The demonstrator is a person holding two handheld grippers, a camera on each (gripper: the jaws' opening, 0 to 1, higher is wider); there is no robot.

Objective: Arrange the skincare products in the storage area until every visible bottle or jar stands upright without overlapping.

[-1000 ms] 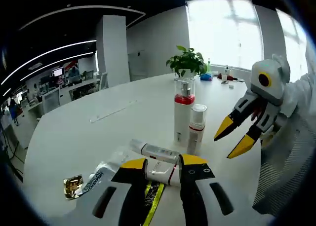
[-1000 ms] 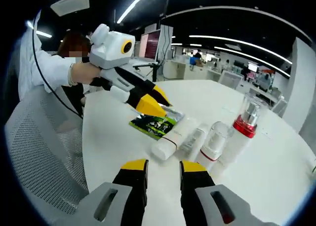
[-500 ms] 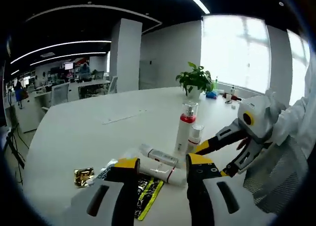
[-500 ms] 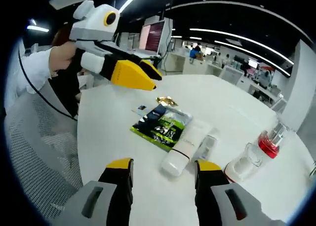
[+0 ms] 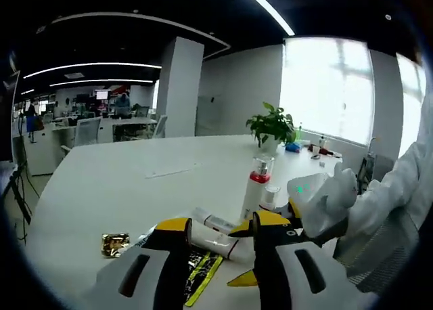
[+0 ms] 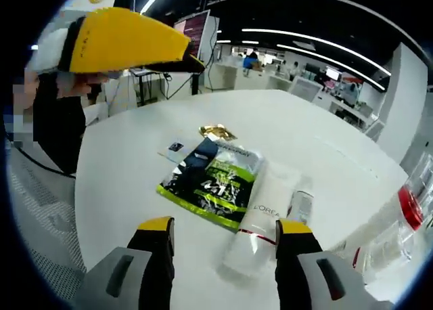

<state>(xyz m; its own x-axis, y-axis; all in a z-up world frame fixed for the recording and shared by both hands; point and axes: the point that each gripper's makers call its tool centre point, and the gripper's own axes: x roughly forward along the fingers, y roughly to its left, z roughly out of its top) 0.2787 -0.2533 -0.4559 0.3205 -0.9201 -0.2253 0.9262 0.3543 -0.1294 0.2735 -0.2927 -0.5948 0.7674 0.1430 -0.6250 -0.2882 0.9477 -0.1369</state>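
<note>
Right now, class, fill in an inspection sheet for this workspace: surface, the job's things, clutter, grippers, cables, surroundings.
Surface: white table.
Job's things: white tube and small tube lying flat; red-collared bottle and short bottle upright.
Clutter: green sachet, gold packet.
Grippers: right gripper open over the white tube; left gripper open.
Cables: nothing seen.
Surroundings: potted plant, office desks.

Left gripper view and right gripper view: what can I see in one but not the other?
Left gripper view alone: a green potted plant by the window. Right gripper view alone: a tiny dark square sachet. Both share the white table, gold foil packet, green-and-black sachet, lying white L'Oreal tube and red-collared clear pump bottle.
</note>
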